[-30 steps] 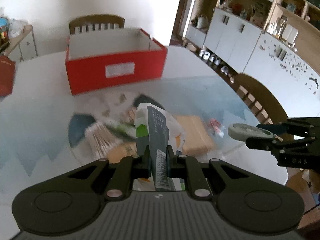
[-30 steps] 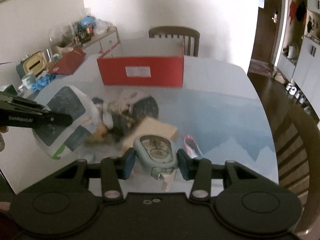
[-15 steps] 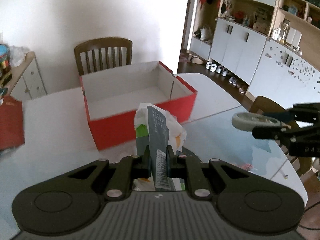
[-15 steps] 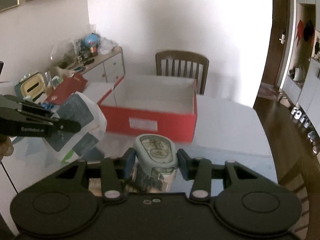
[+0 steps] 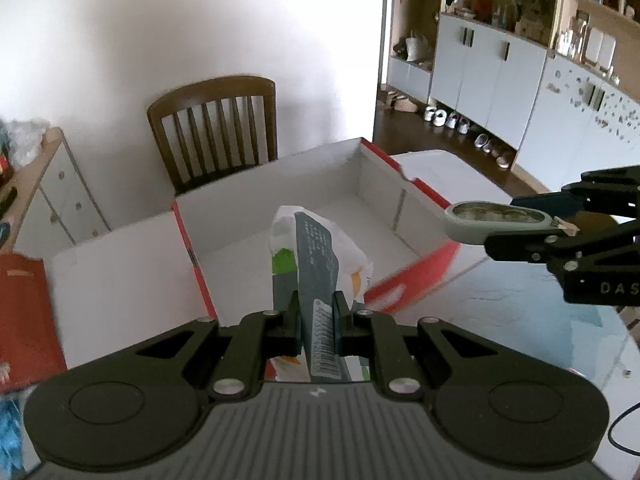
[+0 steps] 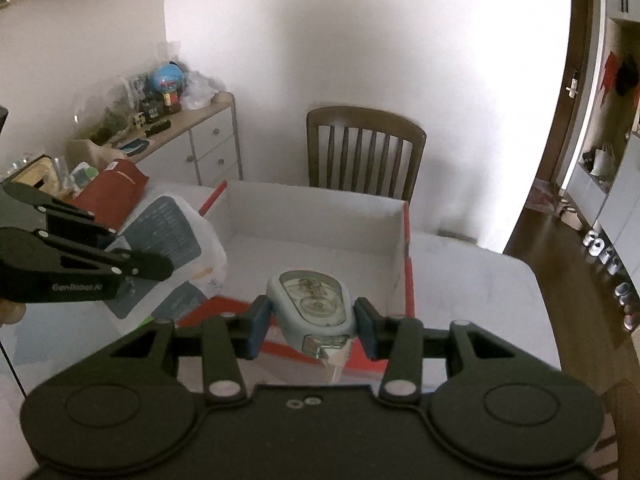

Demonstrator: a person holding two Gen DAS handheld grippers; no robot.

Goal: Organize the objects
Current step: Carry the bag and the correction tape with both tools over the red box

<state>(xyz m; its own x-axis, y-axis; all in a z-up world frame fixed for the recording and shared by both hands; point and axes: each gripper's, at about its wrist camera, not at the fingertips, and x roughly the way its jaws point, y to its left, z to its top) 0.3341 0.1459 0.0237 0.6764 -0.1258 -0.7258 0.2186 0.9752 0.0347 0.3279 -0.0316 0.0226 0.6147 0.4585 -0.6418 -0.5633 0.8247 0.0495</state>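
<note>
A red cardboard box (image 5: 404, 280) with a white inside stands open on the table, seen too in the right wrist view (image 6: 407, 240). My left gripper (image 5: 317, 322) is shut on a white, grey and green snack packet (image 5: 316, 264), held above the box's near wall. From the right wrist view the packet (image 6: 172, 232) hangs at the box's left corner in the left gripper (image 6: 132, 262). My right gripper (image 6: 313, 326) is shut on a pale grey oval case (image 6: 312, 304) with a clear lid, over the box's near edge. The case (image 5: 492, 220) also shows at the right of the left wrist view.
A wooden chair (image 6: 364, 152) stands behind the box. A sideboard (image 6: 192, 136) crowded with bottles and bags lines the left wall. A red bag (image 6: 112, 192) lies at the table's left. Cabinets (image 5: 500, 68) and shoes (image 5: 460, 124) fill the right side. The table's right edge (image 6: 544, 300) drops to the floor.
Both grippers carried their loads away from the pile of items on the table to the red box, which now lies right beneath them. Neither grip changed.
</note>
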